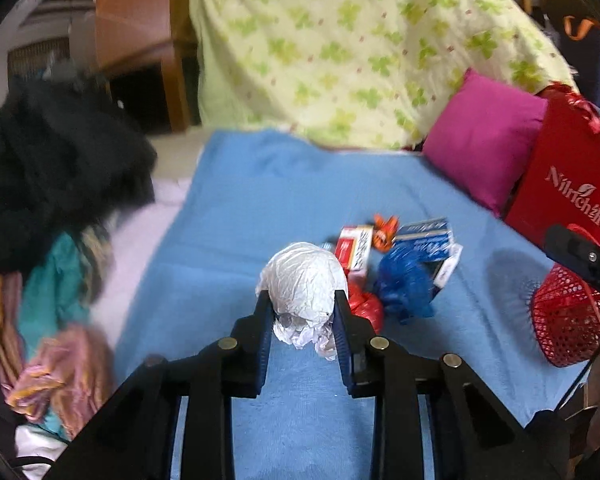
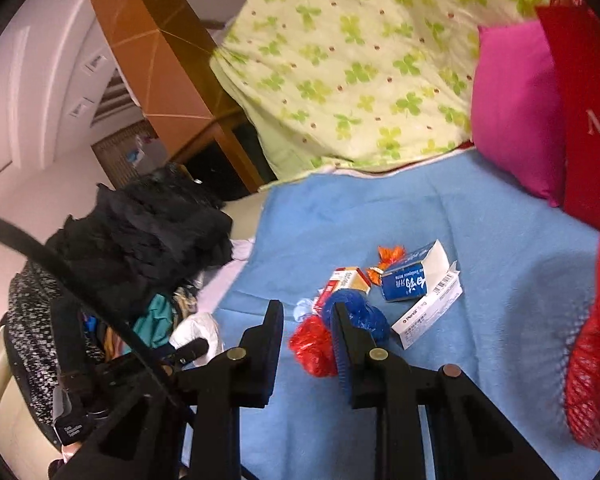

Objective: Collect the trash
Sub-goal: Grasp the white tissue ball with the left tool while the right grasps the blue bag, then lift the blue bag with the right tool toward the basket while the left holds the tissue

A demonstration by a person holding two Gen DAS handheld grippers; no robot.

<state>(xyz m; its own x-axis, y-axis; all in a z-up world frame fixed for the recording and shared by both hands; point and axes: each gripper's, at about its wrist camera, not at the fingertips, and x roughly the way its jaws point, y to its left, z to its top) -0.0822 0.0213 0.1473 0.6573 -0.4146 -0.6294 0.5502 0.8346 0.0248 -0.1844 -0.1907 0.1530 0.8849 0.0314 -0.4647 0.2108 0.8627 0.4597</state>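
Both views blurred, small print mostly unreadable. Left gripper (image 1: 302,300) hangs low over the blue blanket (image 1: 240,208), fingers pointing toward the far edge, jaws pinching a crumpled white paper wad (image 1: 303,280); wad hides part of the trash pile behind it. In the right wrist view the wad is only partly seen, low at the blanket's left edge behind the left tool body.

Right gripper (image 2: 306,312) is angled down at the pile, jaws spread, nothing between them but blanket. Its right finger covers part of the blue crumpled bag (image 2: 364,312) and the red crumpled wrapper (image 2: 312,344).

The rest of the trash sits mid-blanket, touching in one cluster: red-and-white small box (image 2: 346,284), orange candy wrapper (image 2: 388,256), blue box (image 2: 406,280) with illegible white script, white opened carton (image 2: 428,314) with a barcode and a word that may read "Pencil", not sure.

Red mesh basket (image 1: 572,320) at the blanket's right edge, cut off by the frame. Red paper bag (image 1: 568,184) behind it reads "Nilrich" plus Chinese characters, clipped. Magenta pillow (image 1: 484,136) leans at the far right; clover-print quilt (image 1: 360,48) along the far edge. Dark clothes heap (image 1: 60,168) off the left edge.
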